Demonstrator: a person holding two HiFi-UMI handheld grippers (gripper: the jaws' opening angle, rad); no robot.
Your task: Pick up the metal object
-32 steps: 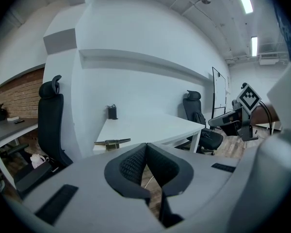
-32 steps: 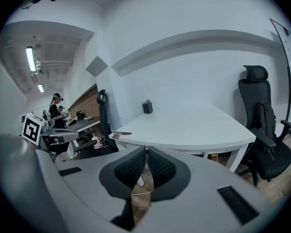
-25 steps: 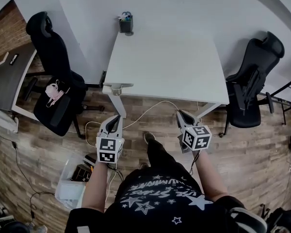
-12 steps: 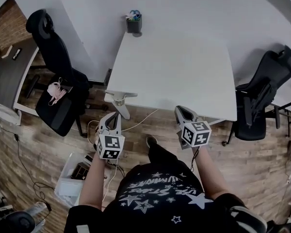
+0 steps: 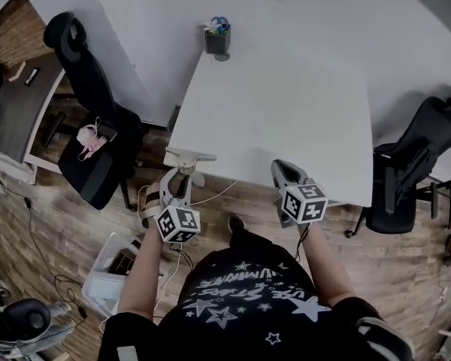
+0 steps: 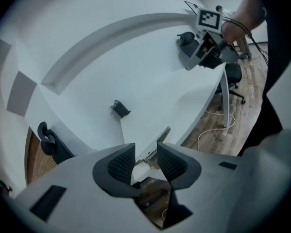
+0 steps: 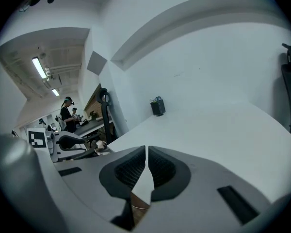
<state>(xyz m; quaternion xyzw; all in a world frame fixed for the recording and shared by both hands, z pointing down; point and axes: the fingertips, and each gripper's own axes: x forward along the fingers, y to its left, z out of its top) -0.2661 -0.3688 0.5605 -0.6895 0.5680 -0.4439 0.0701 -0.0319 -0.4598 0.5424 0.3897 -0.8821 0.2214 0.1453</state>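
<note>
metal object (image 6: pixel 154 145): pale bracket-like piece at near-left corner of the white table (image 5: pixel 286 111), hanging off the table edge over the wood floor (image 5: pixel 60 224); not lifted

left gripper (image 5: pixel 176 183): just below that corner, nose pointing up at it; jaws part-way apart and opening; its own view has the metal object lined up in the gap between the two pads (image 6: pixel 117 164), no pad visibly pressing on it, so nothing gripped

right gripper (image 5: pixel 282 170): at the table's near edge, further right, well apart from the metal object; jaws brought together to a thin slit, nothing between them, only table surface and floor seen past the tips

table top otherwise bare except a dark pen cup (image 5: pixel 217 39) at the far edge, upright, with some coloured items sticking out; too small to tell what

around: black office chair (image 5: pixel 90 126) left of the table with a pink item (image 5: pixel 86 138) on its seat; second black chair (image 5: pixel 413 164) to the right; white cable (image 5: pixel 210 195) trailing on the floor under the near edge; clear plastic bin (image 5: pixel 109 269) on the floor by the person's left arm; grey desk (image 5: pixel 15 119) far left
</note>
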